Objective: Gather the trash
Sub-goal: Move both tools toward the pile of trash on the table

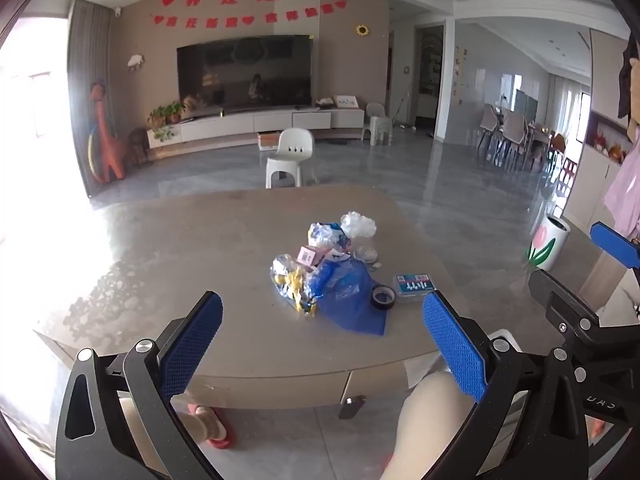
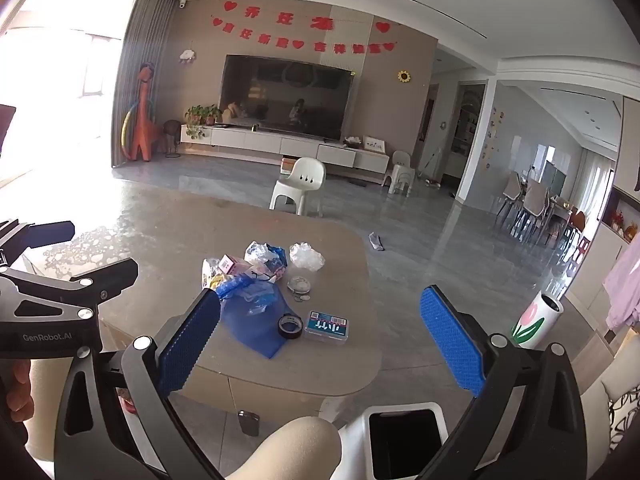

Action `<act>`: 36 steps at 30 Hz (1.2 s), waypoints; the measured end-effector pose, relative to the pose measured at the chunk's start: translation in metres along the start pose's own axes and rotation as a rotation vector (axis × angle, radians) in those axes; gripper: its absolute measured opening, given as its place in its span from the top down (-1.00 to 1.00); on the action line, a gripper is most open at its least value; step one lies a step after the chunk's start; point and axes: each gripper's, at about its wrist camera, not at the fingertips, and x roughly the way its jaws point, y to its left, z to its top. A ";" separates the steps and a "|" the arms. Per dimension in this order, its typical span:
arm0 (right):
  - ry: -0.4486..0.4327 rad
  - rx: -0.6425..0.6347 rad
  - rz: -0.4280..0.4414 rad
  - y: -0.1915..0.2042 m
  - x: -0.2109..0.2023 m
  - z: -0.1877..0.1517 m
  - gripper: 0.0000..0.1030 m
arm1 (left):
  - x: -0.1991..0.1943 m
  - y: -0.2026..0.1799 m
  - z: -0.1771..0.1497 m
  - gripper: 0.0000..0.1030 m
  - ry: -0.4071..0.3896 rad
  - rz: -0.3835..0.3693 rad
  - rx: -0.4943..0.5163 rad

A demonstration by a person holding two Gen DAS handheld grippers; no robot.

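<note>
A heap of trash lies mid-table: a blue plastic bag [image 1: 352, 300] [image 2: 256, 320], crumpled clear wrappers [image 1: 358, 225] [image 2: 306, 256], a yellow-printed wrapper [image 1: 292, 280] and a small pink box [image 1: 309, 256] [image 2: 228, 263]. A white trash bin [image 2: 404, 440] with a dark opening stands on the floor near my knee, below the right gripper. My left gripper [image 1: 320, 348] is open and empty, above the table's near edge, short of the heap. My right gripper [image 2: 320, 344] is open and empty, above the table's near right corner.
A black tape roll [image 1: 383, 297] [image 2: 290, 326], a blue card box [image 1: 414, 285] [image 2: 326, 327] and a small round tin [image 2: 299, 283] lie beside the heap on the beige table [image 1: 180, 248]. A white vase with a tulip [image 2: 536, 320] and white stool [image 1: 290, 156] stand on the floor.
</note>
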 end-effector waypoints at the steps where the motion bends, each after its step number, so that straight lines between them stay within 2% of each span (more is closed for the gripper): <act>1: 0.001 -0.001 0.000 0.000 0.000 0.001 -0.94 | -0.001 0.000 0.000 -0.91 -0.002 0.002 0.001; 6: 0.004 -0.005 0.001 0.000 0.001 0.001 -0.94 | 0.000 -0.002 -0.001 -0.91 -0.013 0.012 0.009; 13: 0.000 -0.002 -0.004 0.000 0.001 0.001 -0.94 | 0.006 0.003 -0.004 -0.91 -0.024 -0.047 0.001; 18: -0.005 0.000 -0.017 0.000 0.014 0.002 -0.94 | 0.018 0.008 -0.003 -0.91 -0.012 -0.042 0.013; 22: -0.016 0.013 0.047 -0.002 0.029 0.004 -0.94 | 0.032 0.021 -0.004 -0.91 0.005 -0.065 0.001; 27: -0.041 0.020 0.084 -0.003 0.046 0.008 -0.94 | 0.050 0.038 -0.005 -0.91 0.001 -0.089 -0.032; 33: -0.037 0.016 0.118 0.001 0.073 0.011 -0.94 | 0.073 0.038 -0.005 -0.91 -0.002 -0.032 0.020; 36: -0.032 0.007 0.124 0.007 0.078 0.009 -0.94 | 0.082 0.042 -0.004 -0.91 -0.004 -0.029 0.026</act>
